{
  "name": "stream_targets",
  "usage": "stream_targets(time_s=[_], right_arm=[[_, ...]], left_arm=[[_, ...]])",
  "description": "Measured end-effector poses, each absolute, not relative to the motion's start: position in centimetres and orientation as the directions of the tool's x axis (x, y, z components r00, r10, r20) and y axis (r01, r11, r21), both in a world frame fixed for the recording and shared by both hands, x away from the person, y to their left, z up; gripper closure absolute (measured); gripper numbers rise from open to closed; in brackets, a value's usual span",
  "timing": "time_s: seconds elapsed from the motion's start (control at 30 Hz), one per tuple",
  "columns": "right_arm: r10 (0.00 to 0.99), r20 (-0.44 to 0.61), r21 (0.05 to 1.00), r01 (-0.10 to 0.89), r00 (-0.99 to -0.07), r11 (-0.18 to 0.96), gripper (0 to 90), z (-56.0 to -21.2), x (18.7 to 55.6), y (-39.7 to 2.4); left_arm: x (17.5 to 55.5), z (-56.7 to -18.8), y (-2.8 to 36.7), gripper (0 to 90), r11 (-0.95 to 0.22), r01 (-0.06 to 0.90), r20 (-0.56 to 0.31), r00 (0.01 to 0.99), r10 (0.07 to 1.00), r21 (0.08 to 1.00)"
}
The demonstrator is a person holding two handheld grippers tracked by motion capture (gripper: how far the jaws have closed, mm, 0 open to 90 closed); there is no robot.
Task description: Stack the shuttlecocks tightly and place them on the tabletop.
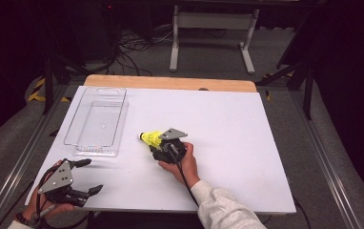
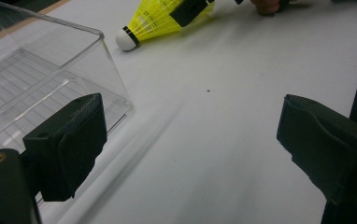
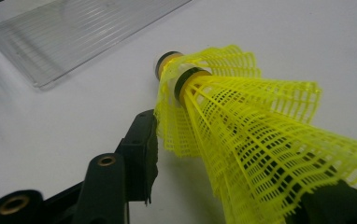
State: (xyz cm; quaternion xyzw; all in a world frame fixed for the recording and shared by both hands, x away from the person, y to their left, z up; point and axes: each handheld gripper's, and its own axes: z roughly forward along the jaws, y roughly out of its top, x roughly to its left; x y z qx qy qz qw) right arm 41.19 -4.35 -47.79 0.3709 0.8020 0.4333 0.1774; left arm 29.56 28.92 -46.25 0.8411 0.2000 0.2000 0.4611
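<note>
No lettering, label, brand mark, number or sign is legible on anything before my tongs; the surfaces near my jaws and those farther off carry no readable markings in any view.

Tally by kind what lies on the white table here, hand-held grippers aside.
Yellow mesh plastic shuttlecocks: 2, nested one in the other, going by the two banded heads
Clear rectangular plastic tray: 1
Total: 3
</note>
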Motion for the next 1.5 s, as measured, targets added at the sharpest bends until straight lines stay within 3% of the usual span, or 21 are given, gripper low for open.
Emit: stream_targets(time_s=[0.17,0.23,0.33,0.67,1.5], right_arm=[[0.774,0.009,0.825,0.442,-0.633,0.352,58.0,-47.9,41.4,-3.9],[0.784,-0.022,0.826,0.430,-0.621,0.364,68.3,-47.8,41.4,-3.8],[0.783,-0.033,0.825,0.425,-0.622,0.372,76.2,-47.7,41.4,-4.0],[0.766,-0.072,0.822,0.397,-0.639,0.409,86.3,-47.6,41.3,-3.8],[0.753,-0.052,0.856,0.359,-0.656,0.373,87.3,-46.1,41.0,-4.9]], left_arm=[[29.6,-46.2,29.1,9.6,-0.487,0.153,0.145,0.841,0.521,0.860],[29.7,-46.2,29.0,9.7,-0.490,0.151,0.148,0.842,0.518,0.858],[29.7,-46.3,28.9,9.8,-0.495,0.153,0.147,0.844,0.515,0.855],[29.7,-46.3,28.9,9.9,-0.497,0.156,0.147,0.844,0.516,0.854],[29.8,-46.2,29.2,9.7,-0.479,0.156,0.140,0.839,0.525,0.864]])
